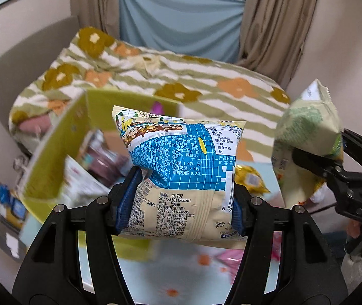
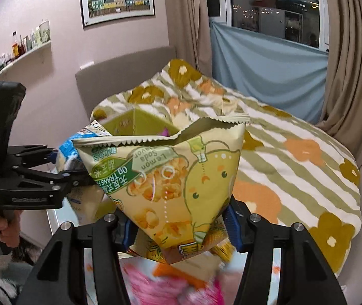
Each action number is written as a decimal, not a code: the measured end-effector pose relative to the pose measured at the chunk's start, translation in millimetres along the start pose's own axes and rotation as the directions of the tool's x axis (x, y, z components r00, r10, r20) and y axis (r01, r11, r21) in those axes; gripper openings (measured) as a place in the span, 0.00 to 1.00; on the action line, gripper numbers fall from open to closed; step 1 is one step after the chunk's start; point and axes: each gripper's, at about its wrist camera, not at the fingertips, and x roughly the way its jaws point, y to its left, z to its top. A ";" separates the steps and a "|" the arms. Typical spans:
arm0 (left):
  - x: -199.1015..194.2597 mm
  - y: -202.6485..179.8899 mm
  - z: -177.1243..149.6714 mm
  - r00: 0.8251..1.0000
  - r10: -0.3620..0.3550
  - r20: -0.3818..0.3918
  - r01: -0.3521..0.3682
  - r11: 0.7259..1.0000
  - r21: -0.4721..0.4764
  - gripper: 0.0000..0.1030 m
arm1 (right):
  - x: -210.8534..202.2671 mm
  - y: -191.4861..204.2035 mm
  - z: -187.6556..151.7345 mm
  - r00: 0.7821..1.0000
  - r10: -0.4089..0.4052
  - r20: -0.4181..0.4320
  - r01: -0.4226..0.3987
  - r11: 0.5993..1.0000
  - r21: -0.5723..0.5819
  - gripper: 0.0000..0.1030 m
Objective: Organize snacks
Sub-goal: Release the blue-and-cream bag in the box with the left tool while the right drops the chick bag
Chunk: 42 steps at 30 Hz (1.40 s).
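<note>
My left gripper (image 1: 181, 203) is shut on a blue-and-cream snack bag (image 1: 181, 162) and holds it in the air, in front of a lime-green box (image 1: 53, 152) that holds several snack packs. My right gripper (image 2: 181, 228) is shut on a yellow-green lemon soda popcorn bag (image 2: 170, 183), held upside down in the air. That bag also shows at the right of the left wrist view (image 1: 308, 142), with the right gripper (image 1: 318, 162) behind it. The left gripper (image 2: 74, 172) with its blue bag (image 2: 69, 152) shows at the left of the right wrist view.
A bed with a striped floral quilt (image 1: 181, 76) lies behind. A light blue floral surface (image 1: 181, 274) lies below with a yellow snack pack (image 1: 250, 180) and pink packs (image 2: 160, 287) on it. Curtains (image 1: 277, 20), blue cloth (image 1: 181, 17) and a wall shelf (image 2: 20, 56) stand around.
</note>
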 end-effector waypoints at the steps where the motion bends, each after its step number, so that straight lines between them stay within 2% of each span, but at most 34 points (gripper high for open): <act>1: 1.2 11.5 6.2 1.000 0.001 0.003 -0.001 1.000 0.002 0.59 | 3.5 5.8 6.3 1.000 -0.001 0.007 0.001 1.000 0.008 0.51; 8: 22.5 96.6 49.3 1.000 0.007 -0.006 -0.006 1.000 0.028 0.59 | 55.5 59.4 60.0 0.999 -0.021 0.032 0.018 0.996 0.087 0.51; 15: 82.8 157.7 83.2 0.996 -0.036 -0.085 0.043 0.996 0.082 0.59 | 115.5 88.8 90.6 0.998 -0.069 -0.004 0.069 0.979 0.190 0.51; 21: 131.0 174.2 89.2 0.986 -0.094 -0.140 0.111 0.986 0.125 0.60 | 146.9 95.9 93.7 0.993 -0.105 -0.050 0.115 0.960 0.256 0.51; 23: 137.3 174.0 88.0 0.985 -0.095 -0.144 0.115 0.984 0.135 0.75 | 155.3 98.0 95.8 0.991 -0.119 -0.068 0.133 0.954 0.268 0.51; 24: 138.7 173.6 86.8 0.986 -0.087 -0.142 0.108 0.984 0.143 0.98 | 158.4 97.5 95.9 0.989 -0.123 -0.078 0.140 0.951 0.275 0.51; 25: 136.7 173.5 85.4 0.988 -0.089 -0.123 0.107 0.983 0.149 1.00 | 160.2 97.4 96.3 0.988 -0.129 -0.085 0.147 0.949 0.278 0.51; 28: 133.3 174.6 81.8 0.986 -0.113 -0.124 0.133 0.977 0.164 1.00 | 165.7 98.5 97.4 0.984 -0.143 -0.102 0.166 0.946 0.278 0.51; 32: 127.2 175.8 71.4 0.986 -0.097 -0.134 0.121 0.976 0.182 1.00 | 170.1 93.7 96.6 0.984 -0.137 -0.113 0.164 0.944 0.287 0.51; 42: 112.6 185.2 57.9 0.988 -0.064 -0.144 0.086 0.985 0.151 1.00 | 194.2 92.4 115.5 0.993 -0.063 -0.101 0.088 0.959 0.268 0.51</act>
